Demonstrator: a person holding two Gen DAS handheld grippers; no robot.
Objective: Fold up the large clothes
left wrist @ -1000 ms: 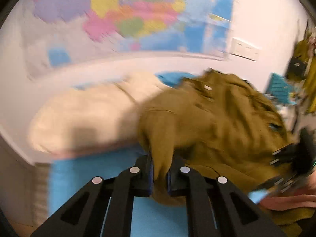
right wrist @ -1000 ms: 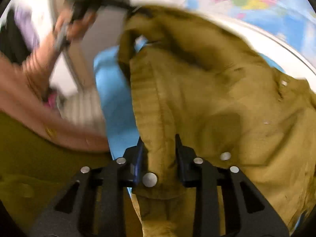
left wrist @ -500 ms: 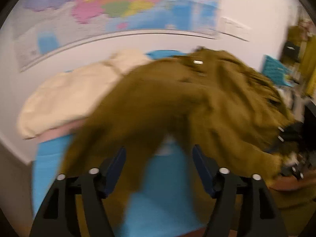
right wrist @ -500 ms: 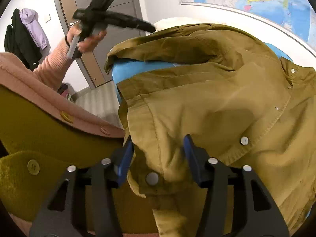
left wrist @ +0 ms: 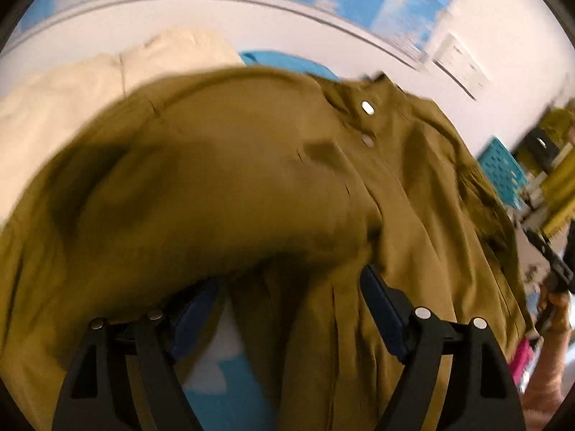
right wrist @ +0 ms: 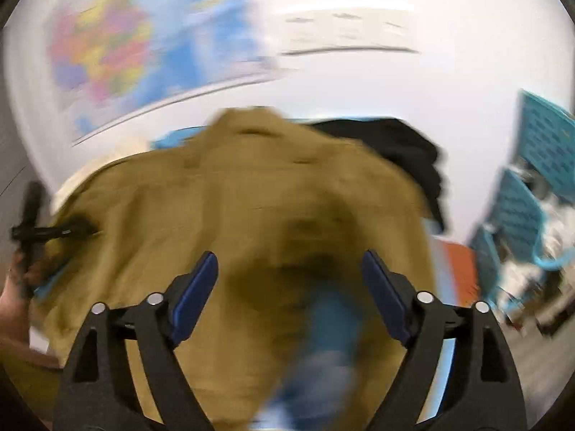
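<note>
The olive button-up shirt (left wrist: 251, 186) fills my left wrist view, spread over the blue table (left wrist: 230, 388) just ahead of my left claw (left wrist: 291, 305). Its jaws have just been opening and stand wide; cloth drapes over the left pad, but neither pad presses on it. A cream garment (left wrist: 72, 100) lies beyond the shirt to the left. Far right, turquoise baskets (left wrist: 503, 168) are too blurred to tell what they hold.

In the right wrist view, heavily smeared, the shirt (right wrist: 233, 222) lies directly before my right claw (right wrist: 289, 298), whose jaws have just been opening and gape wide with nothing pinched. A black garment (right wrist: 406, 151) sits past the shirt's far right edge. Stacked turquoise baskets (right wrist: 532, 179) stand far right, contents unclear.

I judge the shirt is being laid flat: let it settle, then smooth wrinkles before choosing a fold edge.
</note>
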